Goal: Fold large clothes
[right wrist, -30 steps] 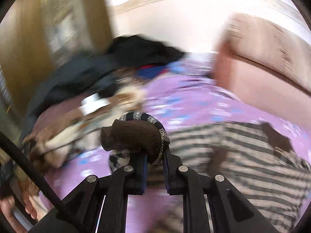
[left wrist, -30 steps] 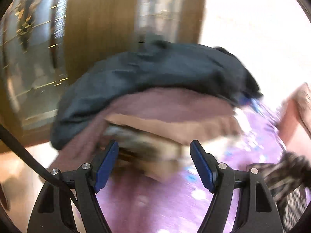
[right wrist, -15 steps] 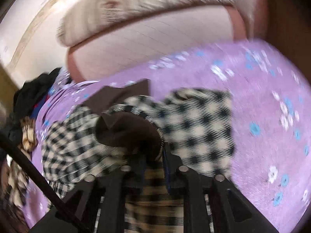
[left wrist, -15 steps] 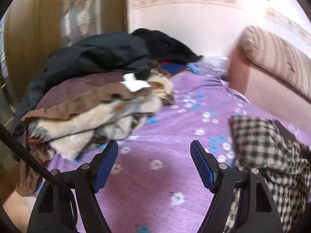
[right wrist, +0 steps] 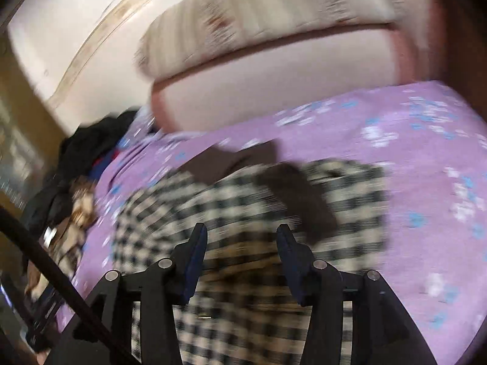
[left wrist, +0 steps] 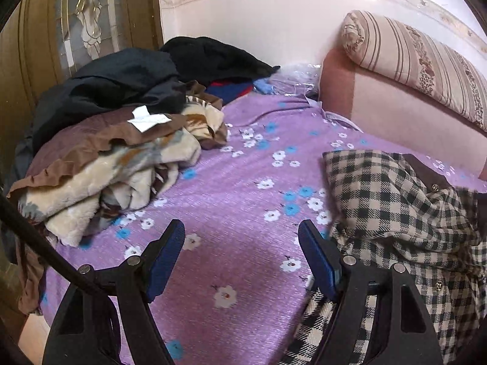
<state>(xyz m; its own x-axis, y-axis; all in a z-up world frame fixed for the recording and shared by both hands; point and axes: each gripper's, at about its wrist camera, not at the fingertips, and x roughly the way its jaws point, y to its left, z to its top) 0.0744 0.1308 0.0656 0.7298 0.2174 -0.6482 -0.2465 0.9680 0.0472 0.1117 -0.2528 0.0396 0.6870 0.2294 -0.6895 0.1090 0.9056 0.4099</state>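
A black-and-cream checked coat with a brown collar lies bunched on the purple flowered bed sheet, at the right of the left wrist view. My left gripper is open and empty above the sheet, just left of the coat. In the blurred right wrist view the same coat lies spread under my right gripper, which is open and holds nothing. Its brown collar lies just beyond the fingertips.
A pile of blankets and dark clothes fills the bed's left side near a wooden door. A padded pink headboard with a striped bolster runs along the right. The pile also shows in the right wrist view.
My right gripper has opened and let go of the coat's collar, which now lies on the bed. My left gripper has swung from the clothes pile toward the open sheet beside the coat.
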